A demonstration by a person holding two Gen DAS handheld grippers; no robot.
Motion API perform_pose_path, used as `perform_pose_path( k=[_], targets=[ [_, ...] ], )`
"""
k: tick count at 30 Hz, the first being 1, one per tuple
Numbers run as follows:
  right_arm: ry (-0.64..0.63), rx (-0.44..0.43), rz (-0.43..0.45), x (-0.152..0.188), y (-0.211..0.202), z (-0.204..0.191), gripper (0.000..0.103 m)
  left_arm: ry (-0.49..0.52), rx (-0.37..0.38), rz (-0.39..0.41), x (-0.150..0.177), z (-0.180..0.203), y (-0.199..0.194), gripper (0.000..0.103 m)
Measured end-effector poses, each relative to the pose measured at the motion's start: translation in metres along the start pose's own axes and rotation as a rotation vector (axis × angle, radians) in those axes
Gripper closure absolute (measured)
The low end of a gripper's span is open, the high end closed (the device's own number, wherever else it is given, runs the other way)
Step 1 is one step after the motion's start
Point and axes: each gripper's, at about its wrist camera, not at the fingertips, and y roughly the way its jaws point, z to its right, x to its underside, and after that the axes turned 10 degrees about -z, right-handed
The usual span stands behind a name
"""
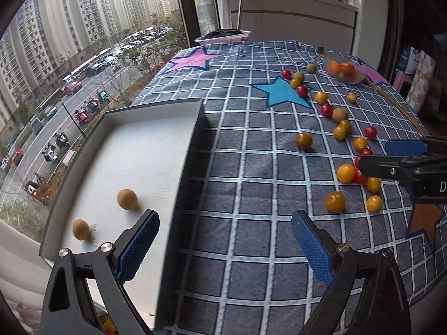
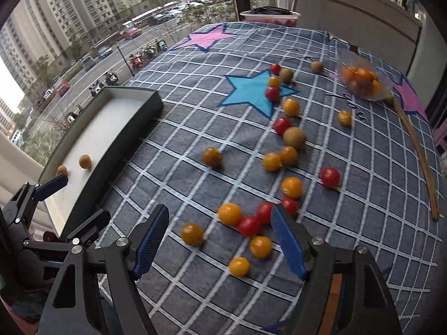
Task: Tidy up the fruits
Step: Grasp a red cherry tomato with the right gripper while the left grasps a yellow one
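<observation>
A shallow tray (image 1: 195, 139) (image 2: 134, 128) with a white floor sits at the table's left edge and holds two brown longans (image 1: 127, 199) (image 1: 81, 229) (image 2: 85, 161). Many yellow, red and brown small fruits lie scattered on the checked cloth (image 1: 237, 167) (image 2: 195, 111). My left gripper (image 1: 225, 231) is open and empty, straddling the tray's right wall. My right gripper (image 2: 219, 229) is open and empty, low over a cluster of red tomatoes (image 2: 248, 225) and yellow fruits (image 2: 229, 213); it also shows in the left wrist view (image 1: 391, 157).
A clear plastic bag of orange fruits (image 1: 345, 69) (image 2: 363, 81) lies at the far right. A wooden stick (image 2: 419, 156) runs along the right edge. A pink basin (image 1: 223, 35) (image 2: 269, 15) stands at the far end. A window is to the left.
</observation>
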Motion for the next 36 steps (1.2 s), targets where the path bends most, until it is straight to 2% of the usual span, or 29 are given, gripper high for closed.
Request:
perform_pose_path(
  k=[5, 10, 22, 24, 28, 29, 31, 33, 34, 35, 36],
  targets=[
    [0.106, 0.042, -0.008, 0.016, 0.003, 0.052, 0.024, 0.07, 0.026, -0.016, 0.002, 0.034, 0.012, 0.007],
    [0.163, 0.068, -0.005, 0.024, 0.009, 0.079, 0.024, 0.088, 0.06, -0.025, 0.003, 0.055, 0.017, 0.007],
    [0.128, 0.116, 0.018, 0.001, 0.032, 0.082, 0.025, 0.121, 0.05, -0.031, -0.006, 0.089, 0.032, 0.008],
    [0.119, 0.128, 0.023, -0.004, 0.034, 0.081, 0.025, 0.123, 0.056, -0.038, -0.007, 0.091, 0.035, 0.019],
    [0.112, 0.149, 0.032, -0.015, 0.039, 0.08, 0.029, 0.103, 0.071, -0.039, -0.012, 0.091, 0.037, 0.022],
    [0.112, 0.154, 0.035, -0.018, 0.04, 0.081, 0.033, 0.098, 0.079, -0.039, -0.013, 0.091, 0.037, 0.029],
    [0.116, 0.158, 0.038, -0.023, 0.041, 0.081, 0.038, 0.092, 0.098, -0.046, -0.015, 0.092, 0.037, 0.035],
    [0.116, 0.161, 0.038, -0.028, 0.042, 0.081, 0.044, 0.092, 0.109, -0.049, -0.015, 0.094, 0.037, 0.043],
    [0.113, 0.166, 0.038, -0.03, 0.042, 0.08, 0.05, 0.095, 0.118, -0.05, -0.015, 0.095, 0.036, 0.052],
    [0.106, 0.173, 0.039, -0.031, 0.043, 0.079, 0.057, 0.098, 0.125, -0.05, -0.015, 0.097, 0.036, 0.062],
    [0.097, 0.18, 0.039, -0.032, 0.043, 0.077, 0.067, 0.102, 0.134, -0.05, -0.016, 0.099, 0.036, 0.068]
  ],
)
